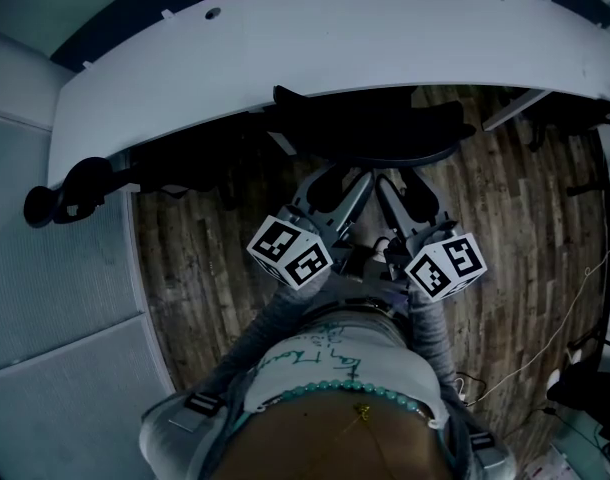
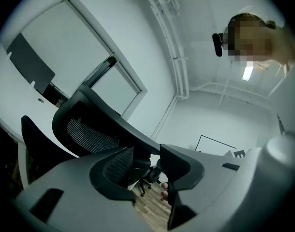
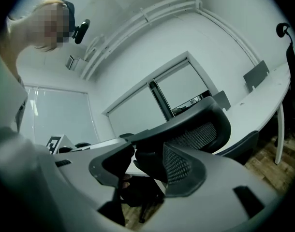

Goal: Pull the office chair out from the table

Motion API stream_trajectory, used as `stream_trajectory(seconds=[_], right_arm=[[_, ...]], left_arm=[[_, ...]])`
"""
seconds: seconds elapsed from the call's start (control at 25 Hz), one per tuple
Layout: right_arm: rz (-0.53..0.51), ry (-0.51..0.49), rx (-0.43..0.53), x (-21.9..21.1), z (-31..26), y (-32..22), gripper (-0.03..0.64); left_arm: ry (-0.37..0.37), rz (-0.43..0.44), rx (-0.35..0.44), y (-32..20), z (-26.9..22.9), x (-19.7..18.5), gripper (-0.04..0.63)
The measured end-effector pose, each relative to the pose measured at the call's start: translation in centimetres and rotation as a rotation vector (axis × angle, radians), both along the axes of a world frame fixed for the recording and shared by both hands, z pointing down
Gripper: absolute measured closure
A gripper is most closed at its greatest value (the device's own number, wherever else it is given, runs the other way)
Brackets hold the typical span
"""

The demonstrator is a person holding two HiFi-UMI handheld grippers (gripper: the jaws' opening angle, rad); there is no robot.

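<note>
1. Closest to the head camera, the person's torso (image 1: 325,368) fills the lower edge of the head view, with the two marker cubes (image 1: 290,251) side by side just ahead of it. Neither gripper view shows that pairing whole.
2. Just beyond, the left gripper (image 1: 333,183) and right gripper (image 1: 410,196) point level and near each other at the office chair (image 1: 375,133), above the wood floor (image 1: 195,258).
3. Along the left gripper's own view, its jaws stand spread. The chair's black back frame shows in the gap between them, and the pads are not closed on it.
4. Along the right gripper's own view, the jaws are likewise spread, with the chair's dark frame in the gap and nothing pinched.
5. Past the jaws, the chair sits tucked under the curved white table (image 1: 285,38). From the head view it is only a dark mass below the table edge. Only the gripper views show its mesh back (image 2: 89,129) standing upright.
6. Farthest off, the gripper views alone take in a window (image 3: 181,91) and white pipes (image 3: 152,13). Only the right gripper view shows a second chair (image 3: 288,47) at the table's far end.
</note>
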State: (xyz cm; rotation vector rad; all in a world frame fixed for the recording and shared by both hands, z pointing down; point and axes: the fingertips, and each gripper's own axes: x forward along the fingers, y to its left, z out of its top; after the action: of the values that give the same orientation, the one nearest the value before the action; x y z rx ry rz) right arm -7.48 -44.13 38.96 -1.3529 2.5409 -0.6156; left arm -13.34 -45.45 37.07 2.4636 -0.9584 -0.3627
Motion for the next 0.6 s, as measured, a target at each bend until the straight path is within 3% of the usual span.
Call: stream_trajectory(seconds=[0.36, 0.6], right_arm=[[-0.013, -0.168, -0.02, 0.1, -0.9, -0.4, 0.383], [0.032, -0.331, -0.078, 0.8, -1.5, -1.2, 0.357]], left_arm=[[0.138, 0.002, -0.077, 0.3, -0.6, -0.5, 0.383], [0.27, -0.075, -0.144, -0.5, -1.0, -2.2, 0.352]])
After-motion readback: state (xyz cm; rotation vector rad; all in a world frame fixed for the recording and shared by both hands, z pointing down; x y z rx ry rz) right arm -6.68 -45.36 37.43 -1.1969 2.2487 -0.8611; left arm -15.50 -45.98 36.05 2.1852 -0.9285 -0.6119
